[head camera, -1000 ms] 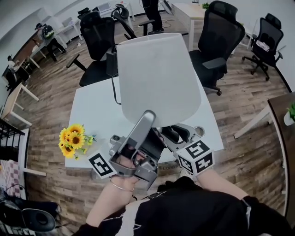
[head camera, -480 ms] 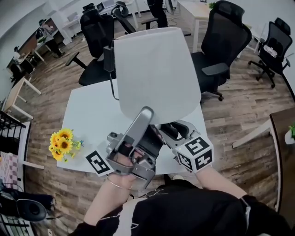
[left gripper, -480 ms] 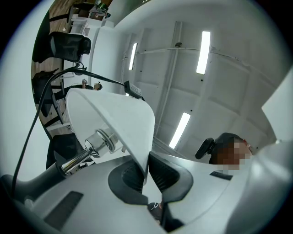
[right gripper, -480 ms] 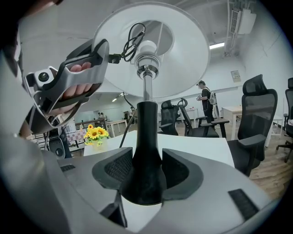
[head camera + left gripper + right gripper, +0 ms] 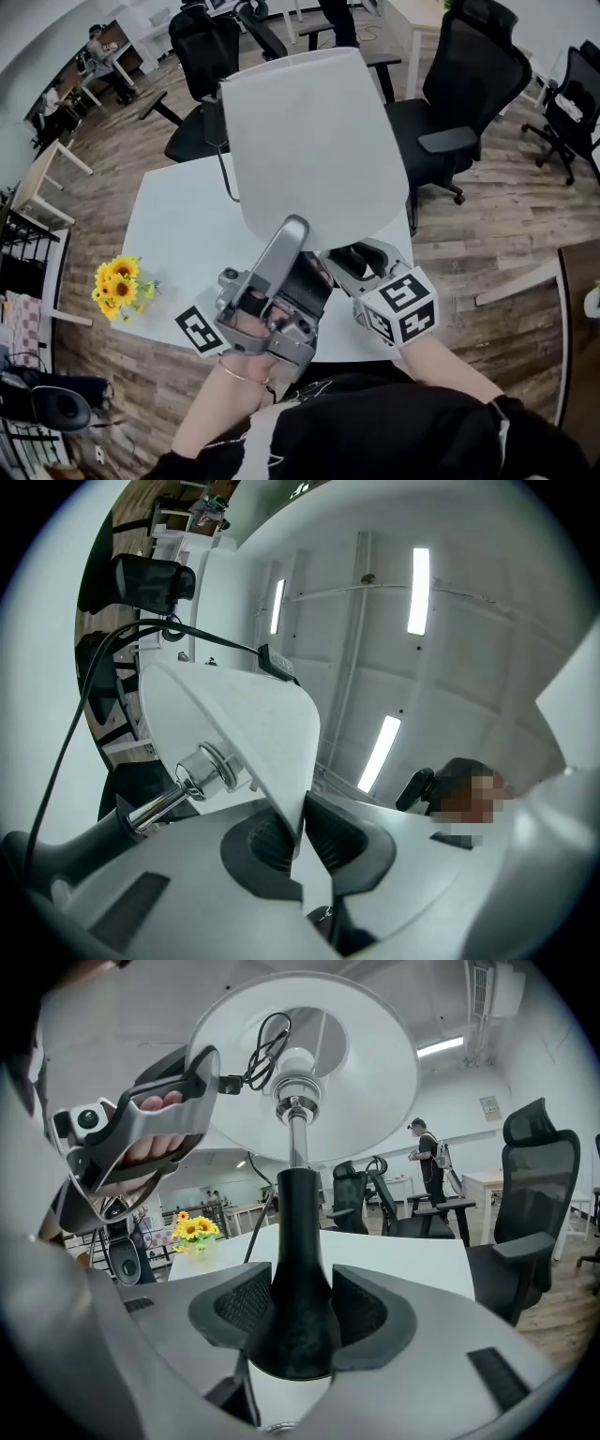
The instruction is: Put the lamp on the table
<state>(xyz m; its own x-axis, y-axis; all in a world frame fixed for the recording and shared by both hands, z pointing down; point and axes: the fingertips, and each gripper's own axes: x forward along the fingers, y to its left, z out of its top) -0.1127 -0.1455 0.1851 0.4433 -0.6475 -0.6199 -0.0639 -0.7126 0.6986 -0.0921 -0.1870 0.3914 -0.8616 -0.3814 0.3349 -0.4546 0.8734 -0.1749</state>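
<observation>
Plainly, one lamp (image 5: 314, 141) is in play, and two grippers hold it. Its white shade (image 5: 370, 1063) spreads wide above a single black stem (image 5: 298, 1241), and one dark cord (image 5: 228, 173) hangs from the shade's far side.

The left gripper (image 5: 298, 832) has its jaws pinched together on the thin lower rim of the shade. The right gripper (image 5: 300, 1312) has its jaws clamped on the flared lower part of the stem, one pad on each side. Each gripper carries one cube (image 5: 398, 305) with black-and-white square markers, patterns rather than letters.

From the head view, the lamp is held over the near half of one white table (image 5: 178, 220); its foot is hidden, so contact with the tabletop cannot be told. One bunch of sunflowers (image 5: 117, 289) sits at the table's left near corner. Three black office chairs (image 5: 464, 75) stand round the far side.

The left hand (image 5: 246, 330) wraps the gripper's handle, fingers curled through it, with a thin bracelet at the wrist. The right forearm comes out of a black sleeve (image 5: 450, 412) close to the body.
</observation>
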